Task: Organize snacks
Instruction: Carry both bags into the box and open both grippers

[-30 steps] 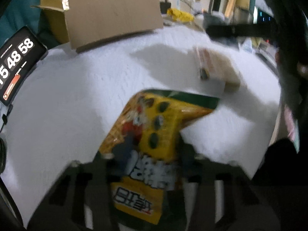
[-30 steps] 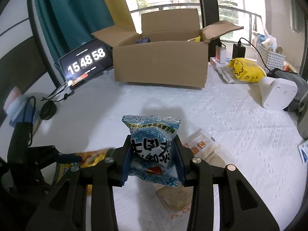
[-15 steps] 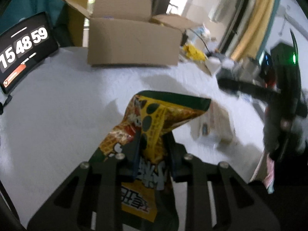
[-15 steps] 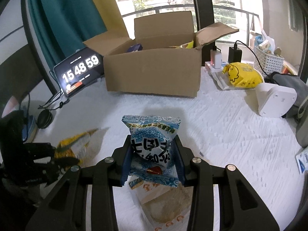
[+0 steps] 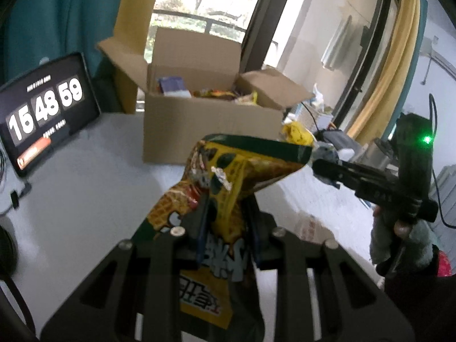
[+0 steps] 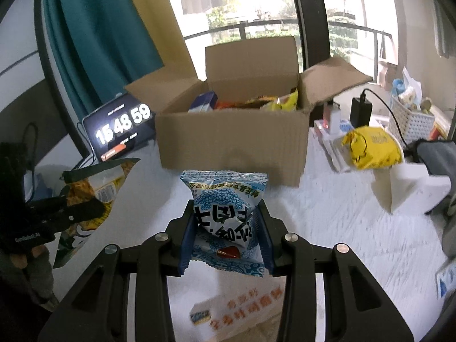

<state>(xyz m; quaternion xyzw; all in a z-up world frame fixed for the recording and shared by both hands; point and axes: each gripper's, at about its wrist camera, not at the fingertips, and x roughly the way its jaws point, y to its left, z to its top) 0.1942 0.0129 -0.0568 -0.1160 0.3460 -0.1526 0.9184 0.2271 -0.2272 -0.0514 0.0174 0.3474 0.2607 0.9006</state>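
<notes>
snacks: crinkly yellow foil bag (image 5: 228, 176) pinched in left hand-held gripper (image 5: 228, 228); glossy blue-white pillow packet (image 6: 226, 213) clamped in right hand-held gripper (image 6: 228, 230).

The yellow snack bag's (image 5: 216, 199) lower end is hidden behind the left gripper (image 5: 228, 228); the pale packet (image 6: 239, 310) runs off the frame's bottom edge; snacks inside the cardboard box (image 6: 230, 139) are mostly concealed by its front wall.
</notes>
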